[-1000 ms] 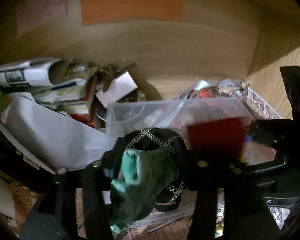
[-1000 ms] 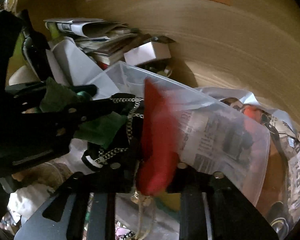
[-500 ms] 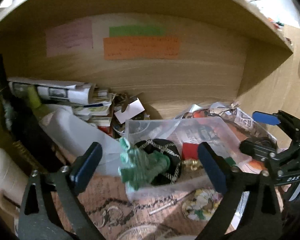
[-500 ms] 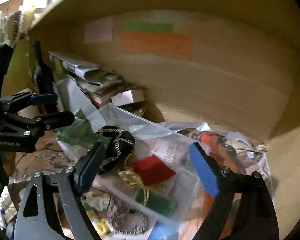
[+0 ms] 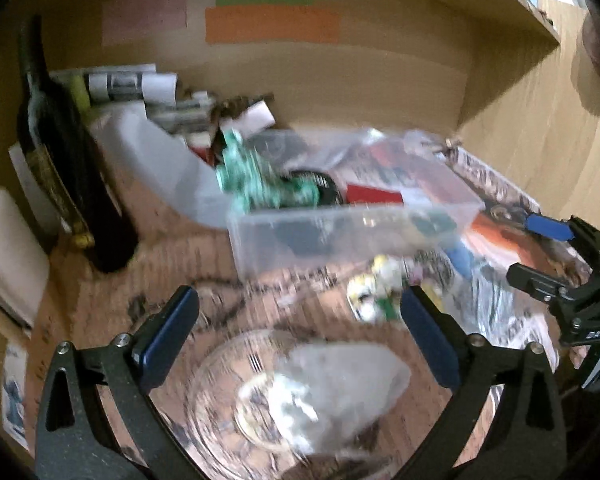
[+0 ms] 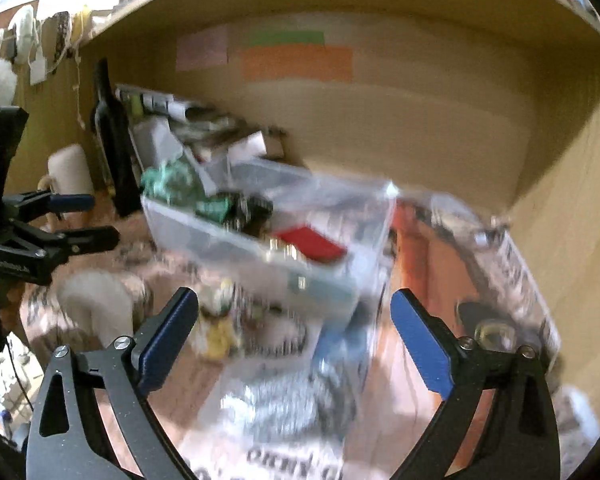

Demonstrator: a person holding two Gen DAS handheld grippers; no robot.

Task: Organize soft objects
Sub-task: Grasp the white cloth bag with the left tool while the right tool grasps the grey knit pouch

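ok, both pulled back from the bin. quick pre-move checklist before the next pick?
1. Left gripper jaws open, nothing held: ok.
2. Right gripper jaws open, nothing held: ok.
3. Green cloth in clear bin: not ok, it drapes over the left rim.
4. Red piece lying inside the bin: ok.
5. Next soft object identified: cannot tell, both views are motion-blurred.
6. Dark bottle standing left of the bin, clear of the jaws: ok.

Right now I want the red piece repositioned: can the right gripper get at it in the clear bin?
Probably yes. The right gripper is open, and the red piece lies exposed in the lidless clear bin, just beyond the near wall.
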